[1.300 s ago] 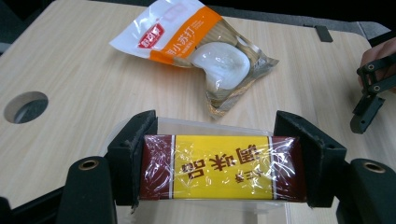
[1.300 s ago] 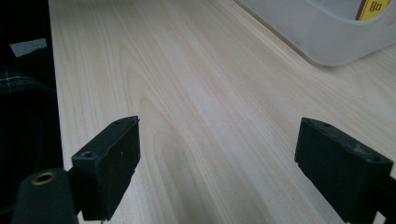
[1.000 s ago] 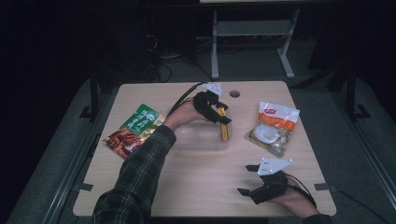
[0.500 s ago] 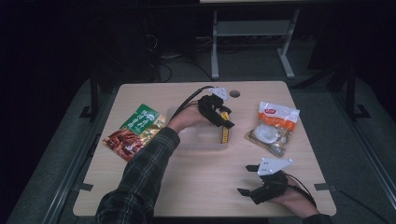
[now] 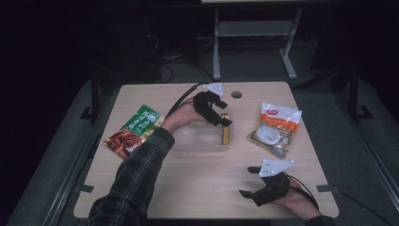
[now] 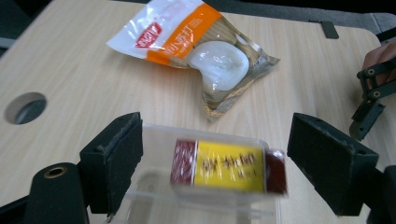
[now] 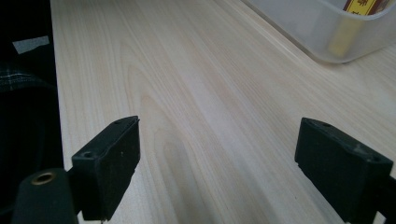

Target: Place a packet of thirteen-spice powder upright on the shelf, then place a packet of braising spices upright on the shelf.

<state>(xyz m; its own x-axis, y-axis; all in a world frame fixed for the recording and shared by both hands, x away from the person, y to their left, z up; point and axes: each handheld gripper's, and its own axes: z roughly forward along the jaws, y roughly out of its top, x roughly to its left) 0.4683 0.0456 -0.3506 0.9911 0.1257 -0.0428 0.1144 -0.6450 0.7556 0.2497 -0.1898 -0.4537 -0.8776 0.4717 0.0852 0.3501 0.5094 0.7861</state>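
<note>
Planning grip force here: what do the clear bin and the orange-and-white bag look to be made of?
The clear bin looks like thin, rigid, glossy plastic: the yellow packet shows through its wall. The orange-and-white bag seems soft, shiny plastic film, creased with bright glints.

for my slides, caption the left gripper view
Open left gripper above a yellow packet in a clear tub.

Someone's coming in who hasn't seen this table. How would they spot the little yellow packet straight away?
Start at the clear plastic tub in the middle of the wooden table. The yellow packet lies at the tub's right end, just below the left claw. It is a slim bar with dark red ends, the one packet inside the tub.
</note>
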